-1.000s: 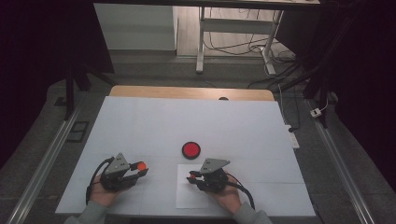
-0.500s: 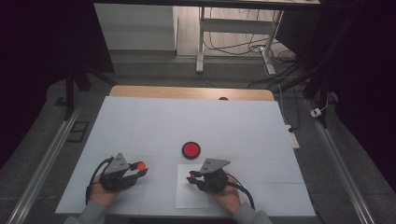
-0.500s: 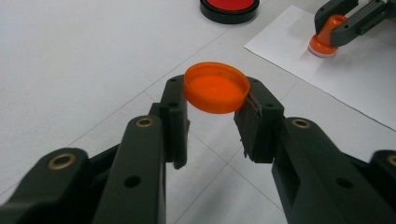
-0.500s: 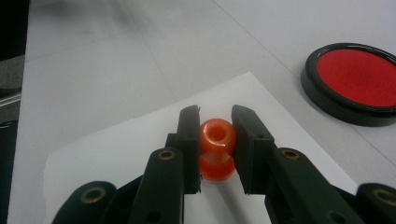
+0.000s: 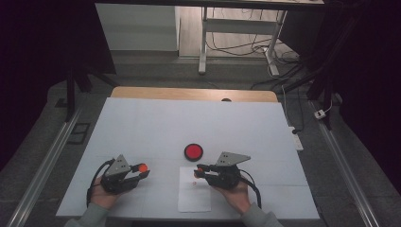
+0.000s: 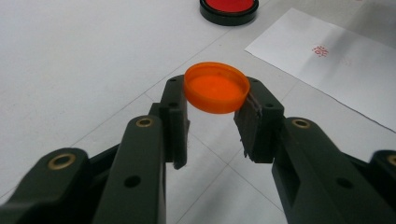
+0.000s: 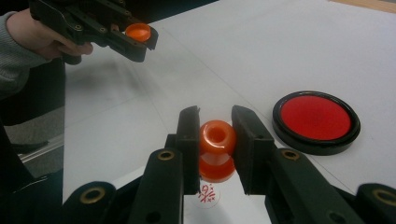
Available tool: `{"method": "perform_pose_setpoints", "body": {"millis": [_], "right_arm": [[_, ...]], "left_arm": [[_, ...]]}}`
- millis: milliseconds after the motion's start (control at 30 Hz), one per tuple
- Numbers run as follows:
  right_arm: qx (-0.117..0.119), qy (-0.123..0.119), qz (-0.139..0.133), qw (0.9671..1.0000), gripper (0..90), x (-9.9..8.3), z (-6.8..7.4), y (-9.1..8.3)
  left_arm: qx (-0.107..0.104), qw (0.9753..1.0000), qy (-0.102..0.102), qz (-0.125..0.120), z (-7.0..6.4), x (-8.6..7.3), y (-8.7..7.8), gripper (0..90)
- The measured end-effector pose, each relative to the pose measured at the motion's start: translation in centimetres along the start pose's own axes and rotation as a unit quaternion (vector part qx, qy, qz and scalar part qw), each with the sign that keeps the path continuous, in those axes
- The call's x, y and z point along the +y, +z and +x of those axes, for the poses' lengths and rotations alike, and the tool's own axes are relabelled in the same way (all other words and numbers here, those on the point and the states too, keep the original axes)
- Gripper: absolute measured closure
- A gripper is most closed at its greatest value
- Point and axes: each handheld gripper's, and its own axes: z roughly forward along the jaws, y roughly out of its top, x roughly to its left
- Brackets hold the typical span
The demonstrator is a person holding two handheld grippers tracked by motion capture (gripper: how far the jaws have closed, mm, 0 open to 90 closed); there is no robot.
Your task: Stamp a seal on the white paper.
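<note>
- Two parts are held apart: the orange cap (image 6: pixel 216 87) is clamped in the left gripper (image 5: pixel 140 172).
- The stamp (image 7: pixel 217 149) is gripped upright by the right gripper (image 7: pixel 215 140), just above the paper (image 5: pixel 195 196).

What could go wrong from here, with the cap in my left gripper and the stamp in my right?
The orange cap is pinched only at its rim between the left gripper jaws, so it might pop out. The orange stamp in the right gripper hangs just above the paper beside a red mark; dipping could smudge it or print another. The open ink pad sits near that gripper.
</note>
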Motion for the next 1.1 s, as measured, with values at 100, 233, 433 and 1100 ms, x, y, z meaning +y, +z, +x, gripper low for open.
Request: {"method": "perform_pose_setpoints", "body": {"millis": [100,233,433,1100], "right_arm": [[0.000,0.000,0.002,1.0000,72.4,0.0,0.1,0.1],[0.000,-0.001,0.003,1.0000,72.4,0.0,0.2,0.1],[0.000,-0.001,-0.001,1.0000,72.4,0.1,0.3,0.1],[-0.012,-0.001,-0.037,0.9993,72.4,1.7,-0.2,-2.0]], "left_arm": [[0.000,1.0000,0.000,0.000,0.0,0.0,0.0,65.1],[-0.001,1.0000,0.001,0.001,0.0,0.0,0.1,65.1],[-0.001,1.0000,0.001,0.000,0.0,0.0,0.0,65.1],[-0.001,1.0000,0.002,0.004,0.0,0.0,0.2,65.1]]}}
